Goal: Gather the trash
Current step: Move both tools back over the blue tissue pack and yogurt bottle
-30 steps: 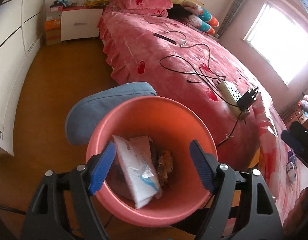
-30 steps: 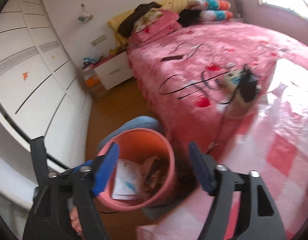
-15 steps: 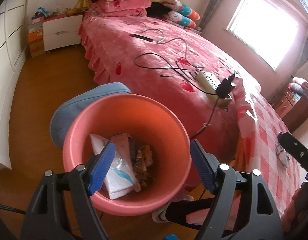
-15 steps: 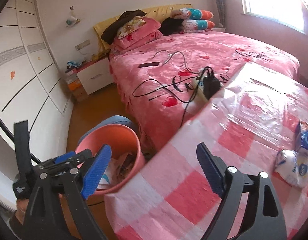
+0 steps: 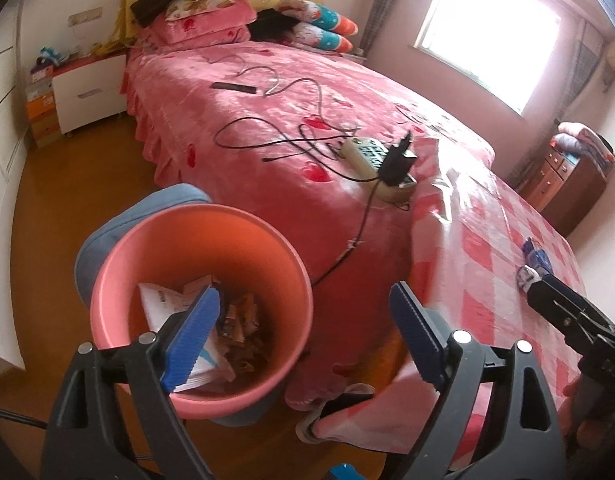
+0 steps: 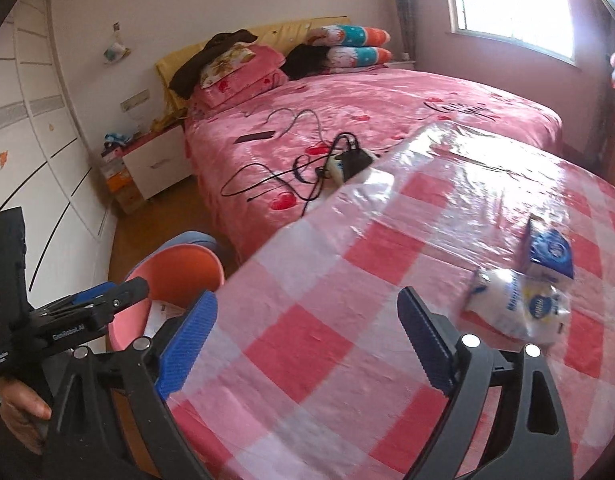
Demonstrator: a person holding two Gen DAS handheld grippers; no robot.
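A pink trash bin (image 5: pixel 211 240) stands on the floor beside the table and holds a white paper package (image 5: pixel 163 304) and brown wrappers (image 5: pixel 243 320). My left gripper (image 5: pixel 304 292) hovers over the bin's right rim, jaws opening, nothing between them. My right gripper (image 6: pixel 307 296) hangs over the checked tablecloth (image 6: pixel 347 320), jaws opening and empty too. To its right on the table lie a crumpled white wrapper (image 6: pixel 519 308) and a blue-and-white carton (image 6: pixel 551 252). The right wrist view also shows the bin (image 6: pixel 179 268) with the left gripper (image 6: pixel 107 296) above it.
A bed with a pink blanket (image 5: pixel 307 92) sits behind the bin, carrying a power strip (image 5: pixel 367 156), black cables and a dark remote (image 5: pixel 233 87). A blue cushion (image 5: pixel 155 208) lies under the bin. White wardrobe at left, nightstand (image 5: pixel 87 92) at the back, wooden dresser (image 5: pixel 567 176) at right.
Both grippers swung right, away from the bin. The right one now hangs over the table, with the wrapper and carton come into view. Both pairs of jaws stand wider.
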